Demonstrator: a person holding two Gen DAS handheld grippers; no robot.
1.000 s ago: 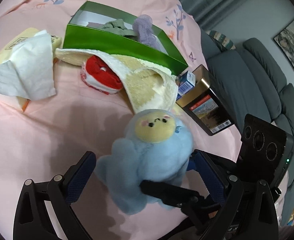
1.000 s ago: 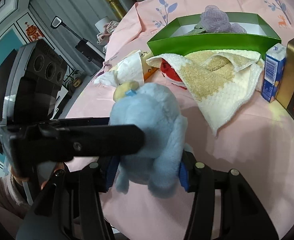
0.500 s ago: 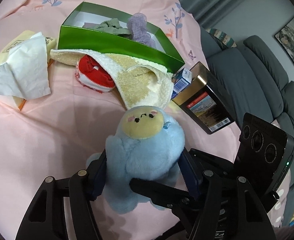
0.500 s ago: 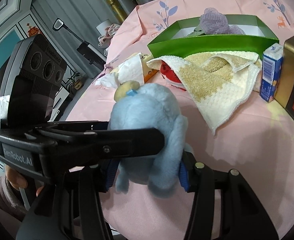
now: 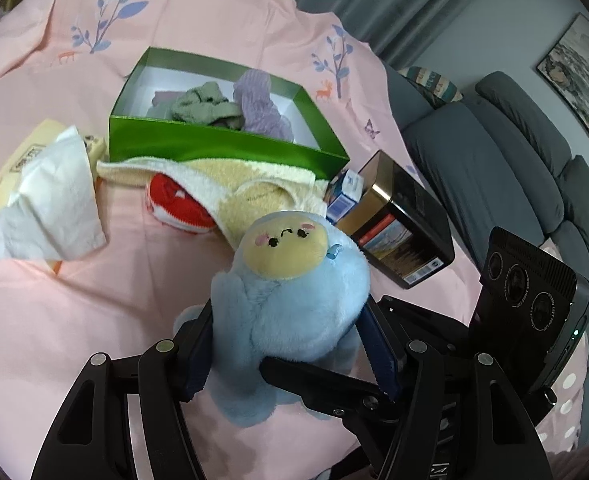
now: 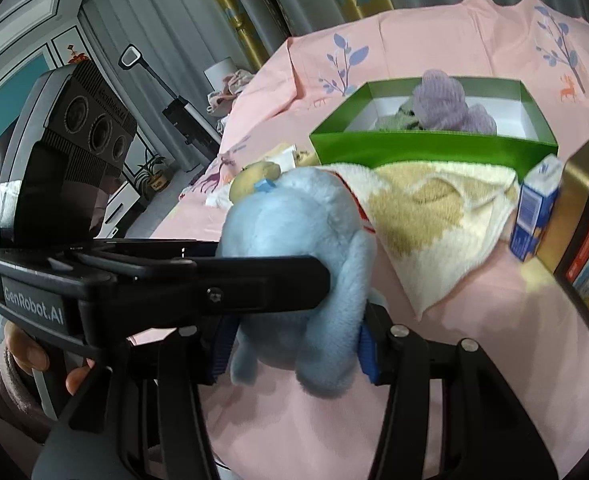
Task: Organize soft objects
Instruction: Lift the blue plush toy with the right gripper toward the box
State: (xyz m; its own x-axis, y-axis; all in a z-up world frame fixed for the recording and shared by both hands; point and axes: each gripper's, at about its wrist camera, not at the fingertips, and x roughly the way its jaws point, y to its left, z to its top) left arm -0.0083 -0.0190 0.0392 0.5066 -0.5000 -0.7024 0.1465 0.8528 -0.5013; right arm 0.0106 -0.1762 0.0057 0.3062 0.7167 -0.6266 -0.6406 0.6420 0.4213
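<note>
A blue plush toy with a yellow face is held above the pink cloth by both grippers. My left gripper is shut on its body from both sides. My right gripper is shut on its lower part; the toy also shows in the right wrist view. The green box stands beyond and holds a green cloth and a purple soft item. A cream and yellow towel lies in front of the box over a red and white soft item.
A white tissue on a yellow pack lies at the left. A small blue carton and a gold and black tin stand to the right of the towel. A grey sofa is beyond the table's right edge.
My left gripper has closed on the plush toy, which was between open fingers a second ago. Both grippers have lifted the toy a little and carried it towards the box.
</note>
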